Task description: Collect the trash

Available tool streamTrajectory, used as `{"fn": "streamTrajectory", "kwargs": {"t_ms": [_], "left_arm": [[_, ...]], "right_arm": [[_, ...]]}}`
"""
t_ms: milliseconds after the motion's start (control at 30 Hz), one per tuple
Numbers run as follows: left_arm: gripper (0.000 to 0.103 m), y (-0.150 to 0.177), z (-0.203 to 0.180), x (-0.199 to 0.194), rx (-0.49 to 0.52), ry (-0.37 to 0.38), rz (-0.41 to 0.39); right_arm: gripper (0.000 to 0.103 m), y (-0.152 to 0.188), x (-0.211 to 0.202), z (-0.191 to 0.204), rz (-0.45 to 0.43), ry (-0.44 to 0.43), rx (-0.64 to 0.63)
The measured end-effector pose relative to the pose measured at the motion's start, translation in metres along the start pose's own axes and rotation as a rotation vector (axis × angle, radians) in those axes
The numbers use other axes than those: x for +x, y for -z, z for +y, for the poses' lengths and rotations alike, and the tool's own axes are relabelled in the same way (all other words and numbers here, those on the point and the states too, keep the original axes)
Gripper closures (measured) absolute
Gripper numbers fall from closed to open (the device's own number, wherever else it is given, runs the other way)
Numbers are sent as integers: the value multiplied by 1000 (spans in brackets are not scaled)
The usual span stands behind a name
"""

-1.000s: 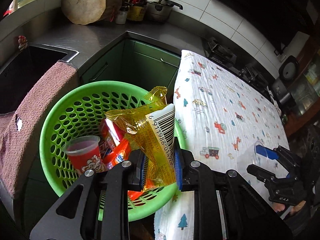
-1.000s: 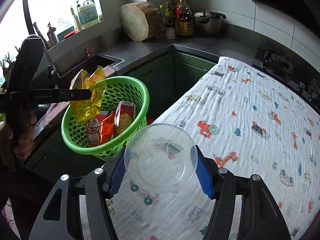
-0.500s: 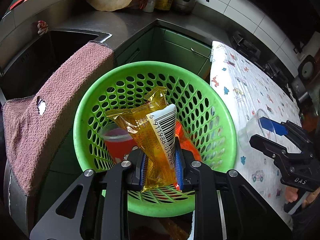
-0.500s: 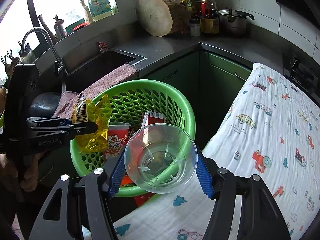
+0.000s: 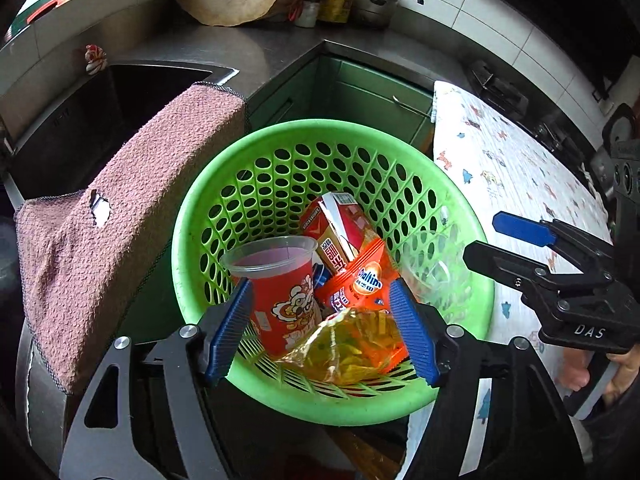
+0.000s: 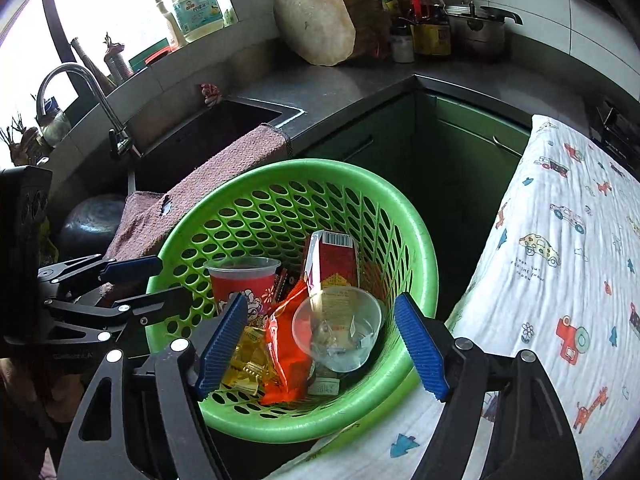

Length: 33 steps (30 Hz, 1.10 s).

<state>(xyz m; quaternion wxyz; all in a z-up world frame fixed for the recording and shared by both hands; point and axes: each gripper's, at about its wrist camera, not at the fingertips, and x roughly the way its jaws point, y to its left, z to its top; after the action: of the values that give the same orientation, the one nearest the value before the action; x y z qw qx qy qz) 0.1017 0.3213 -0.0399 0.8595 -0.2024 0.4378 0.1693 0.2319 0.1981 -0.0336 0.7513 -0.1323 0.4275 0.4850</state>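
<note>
A green perforated basket (image 5: 320, 128) (image 6: 304, 168) holds a red printed cup (image 5: 280, 280), a red carton (image 5: 336, 224) and an orange wrapper (image 5: 368, 280). The yellow snack wrapper (image 5: 348, 344) (image 6: 244, 364) lies loose at the basket's near side, below my left gripper (image 5: 320, 284) (image 6: 172, 280). That gripper's jaws are opening, and no pad touches the wrapper. The clear plastic cup (image 6: 336, 328) (image 5: 436, 268) lies on the trash under my right gripper (image 6: 321, 298) (image 5: 486, 236). Its jaws are also opening, and the pads stand apart from the cup.
A pink towel (image 5: 120, 240) hangs over the sink edge (image 5: 100, 120) left of the basket. A table under a printed cloth (image 6: 560, 260) runs along the right. Green cabinets (image 6: 440, 152), a faucet (image 6: 80, 80) and a wooden block (image 6: 316, 20) stand behind.
Both grippers came in over the basket and opened. The yellow wrapper dropped out of the left one and the clear cup out of the right one, both into the basket.
</note>
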Motion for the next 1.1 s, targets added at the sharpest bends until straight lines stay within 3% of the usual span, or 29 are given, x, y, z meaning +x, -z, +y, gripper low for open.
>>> {"fn": "streamTrajectory", "kwargs": {"t_ms": [267, 600, 1100], "left_arm": [[18, 2, -8, -21, 37, -46, -62], [6, 16, -36, -42, 97, -66, -131], [5, 58, -119, -71, 223, -21, -256]], "right_arm": [[28, 7, -15, -3, -11, 11, -1], [18, 32, -65, -8, -64, 88, -14], [12, 116, -149, -54, -103, 276, 136]]}}
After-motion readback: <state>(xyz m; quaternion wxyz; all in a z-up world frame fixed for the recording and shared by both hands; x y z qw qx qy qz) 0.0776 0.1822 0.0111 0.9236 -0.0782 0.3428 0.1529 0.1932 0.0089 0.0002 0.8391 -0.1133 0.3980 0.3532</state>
